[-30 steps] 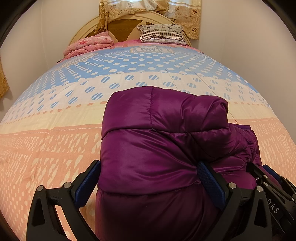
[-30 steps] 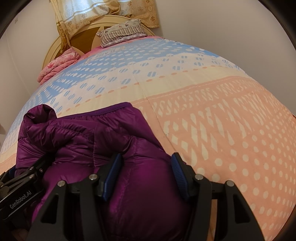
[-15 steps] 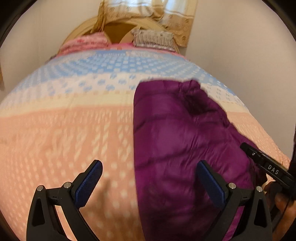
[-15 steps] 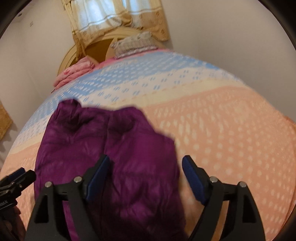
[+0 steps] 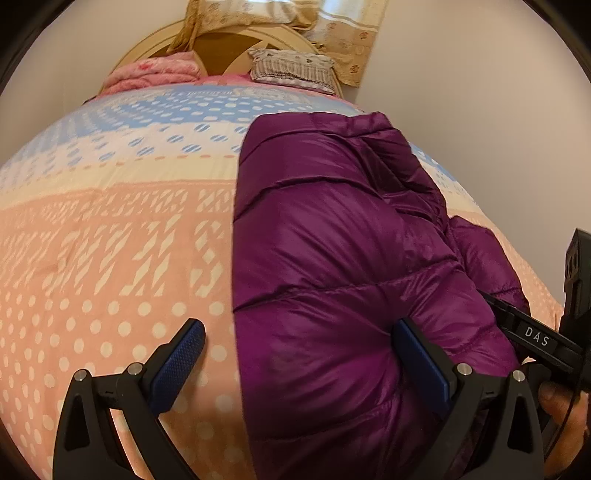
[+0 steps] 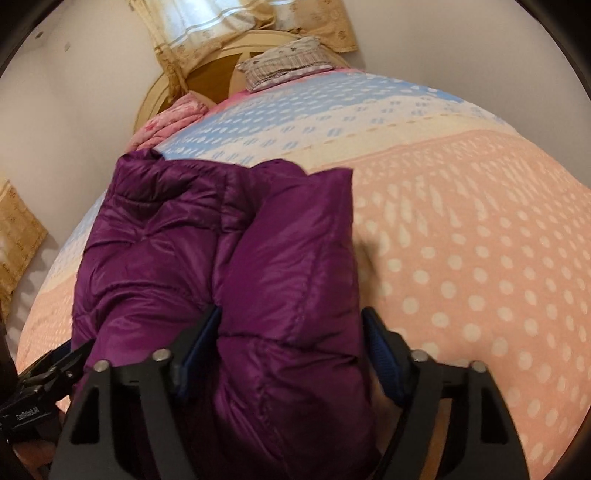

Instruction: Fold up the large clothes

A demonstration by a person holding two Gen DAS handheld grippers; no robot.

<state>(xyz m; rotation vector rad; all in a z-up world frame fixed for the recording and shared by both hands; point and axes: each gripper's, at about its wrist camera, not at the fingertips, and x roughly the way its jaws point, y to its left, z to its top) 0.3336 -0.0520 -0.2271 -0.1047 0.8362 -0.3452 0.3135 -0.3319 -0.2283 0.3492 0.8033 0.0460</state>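
Jackets: 1 purple [image 5: 332, 266] on bed [image 5: 110, 240] | pillows: 1 [image 5: 291, 66] | left tool [image 5: 299, 358] spread | right tool [image 6: 295, 350] closing, pinching jacket fold

Purple quilted jacket [image 5: 332, 266] — laid folded on a bedspread [image 5: 110, 240] banded in blue, cream and peach with pale dots. Left gripper [image 5: 299, 365]: its jaws are held wide apart, the left blue pad [image 5: 177, 365] over bare bedspread, the right pad [image 5: 421, 365] seen against the jacket's near end; whether it touches cannot be told. Right gripper [image 5: 532, 336]: seen in part at the right edge beside the jacket, a hand [image 5: 561, 406] below it. At the far end — a pink bundle [image 5: 151, 72], a striped pillow [image 5: 291, 66], a curved headboard [image 5: 229, 40] and a patterned curtain [image 5: 343, 33] are seen.
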